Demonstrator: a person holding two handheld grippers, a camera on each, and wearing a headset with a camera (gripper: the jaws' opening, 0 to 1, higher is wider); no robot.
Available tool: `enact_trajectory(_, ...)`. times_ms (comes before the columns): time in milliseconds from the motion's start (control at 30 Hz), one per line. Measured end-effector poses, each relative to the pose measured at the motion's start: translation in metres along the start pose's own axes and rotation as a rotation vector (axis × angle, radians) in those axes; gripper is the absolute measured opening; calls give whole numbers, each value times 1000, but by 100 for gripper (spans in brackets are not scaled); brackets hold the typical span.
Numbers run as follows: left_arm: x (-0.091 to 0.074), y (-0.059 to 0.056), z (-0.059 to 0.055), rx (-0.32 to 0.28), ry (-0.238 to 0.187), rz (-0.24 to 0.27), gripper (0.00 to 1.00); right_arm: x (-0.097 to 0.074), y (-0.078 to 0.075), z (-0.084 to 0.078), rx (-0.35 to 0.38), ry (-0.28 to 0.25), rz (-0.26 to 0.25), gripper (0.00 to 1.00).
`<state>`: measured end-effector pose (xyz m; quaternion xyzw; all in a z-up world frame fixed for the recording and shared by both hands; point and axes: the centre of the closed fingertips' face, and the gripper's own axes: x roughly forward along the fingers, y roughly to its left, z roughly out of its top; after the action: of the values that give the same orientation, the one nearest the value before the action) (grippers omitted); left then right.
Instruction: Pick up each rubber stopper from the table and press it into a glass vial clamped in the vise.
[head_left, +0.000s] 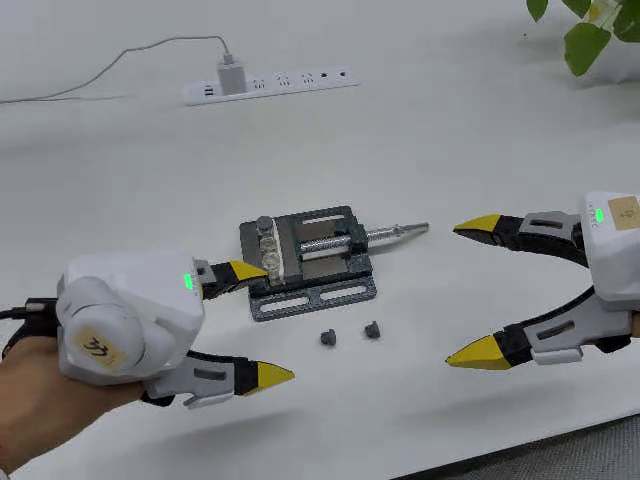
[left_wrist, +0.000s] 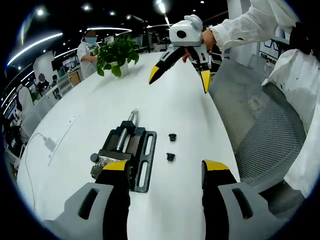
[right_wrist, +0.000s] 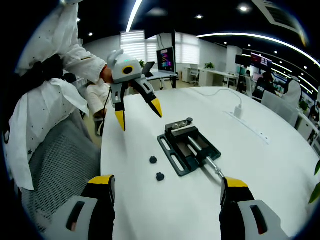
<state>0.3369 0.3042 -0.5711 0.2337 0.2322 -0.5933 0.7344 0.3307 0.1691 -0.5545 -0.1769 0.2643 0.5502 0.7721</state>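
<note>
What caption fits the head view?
Left tool and right tool, open, flank the vise with vials; two rubber stoppers lie before it.

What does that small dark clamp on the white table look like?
The vise is small, dark metal, sitting flat on the white table. A slotted base plate carries its jaws, a silvery screw and a handle sticking out one end. Clear glass vials stand clamped in a row, one capped dark. Two loose stoppers lie beside it, not touching.

Two rubber stoppers (head_left: 328, 338) lie loose at 5 o'clock of the one vise (head_left: 320, 290). The glass vials (head_left: 270, 255) in it are too small to count. One power strip (head_left: 290, 82) sits at 12 o'clock and one plant (head_left: 585, 35) at 2 o'clock. There are two grippers: the left gripper (head_left: 276, 322) and the right gripper (head_left: 452, 293).
</note>
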Motion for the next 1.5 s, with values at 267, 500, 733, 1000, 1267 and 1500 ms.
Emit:
enact_trajectory(267,31,-8,-16,14,68,-48,38,0,0,-6,21,-6,-11,85)
enact_trajectory(500,53,-10,-24,52,113,-83,28,-4,-4,-10,38,-8,-22,84)
enact_trajectory(733,67,-9,-31,66,147,-95,16,-6,-7,-12,51,-8,-33,83)
enact_trajectory(1000,76,-10,-35,56,162,-111,11,-9,-7,-13,61,-10,-41,83)
enact_trajectory(1267,81,-11,-36,55,167,-122,8,-11,-9,-14,65,-6,-48,82)
enact_trajectory(1500,82,-11,-37,58,172,-125,6,-11,-9,-16,70,-3,-47,81)
